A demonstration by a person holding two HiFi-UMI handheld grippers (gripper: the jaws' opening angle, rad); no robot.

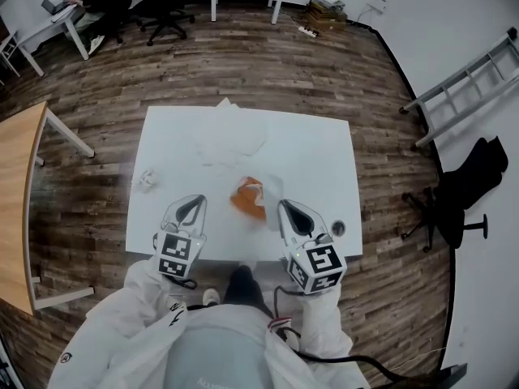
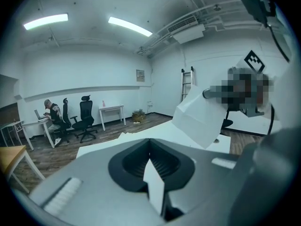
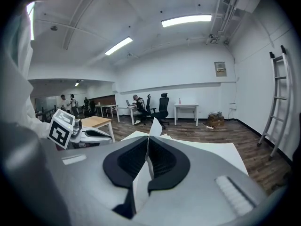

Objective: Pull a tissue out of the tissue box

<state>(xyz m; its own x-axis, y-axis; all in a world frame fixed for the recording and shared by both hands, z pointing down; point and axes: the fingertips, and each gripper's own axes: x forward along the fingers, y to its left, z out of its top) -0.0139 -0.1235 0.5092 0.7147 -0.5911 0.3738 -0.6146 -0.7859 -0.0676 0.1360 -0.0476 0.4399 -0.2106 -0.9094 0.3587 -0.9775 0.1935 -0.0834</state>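
On the table: a white table [image 1: 324, 144] fills the middle of the head view, with an orange tissue box [image 1: 246, 199] sitting just above and between the two grippers.
Other stuff: some loose tissues [image 1: 235, 136] are spread flat toward the upper part of the tabletop, and a crumpled tissue [image 1: 146, 178] sits near the left edge.
Right gripper: the right gripper [image 3: 148, 149] has its jaws pressed together on a tissue [image 3: 154, 126]. A white point of it pokes up past the jaw tips, and more of it runs down through the gap toward the camera.
Same tissue, other angle: in the left gripper view it hangs as a big folded sheet in the right half of the frame, up in the air and off the tabletop.
Left gripper: the left gripper [image 2: 150, 157] is closed too, pinching a white strip [image 2: 154, 185]. Can't tell whether that's a corner of the same sheet or a separate one.
Progress: pretty much done, I'd say. The sheet looks clear of the box, though the head view is too faint there to be sure no corner is caught in the slot.
What's left: probably just getting it fully away and setting it down.
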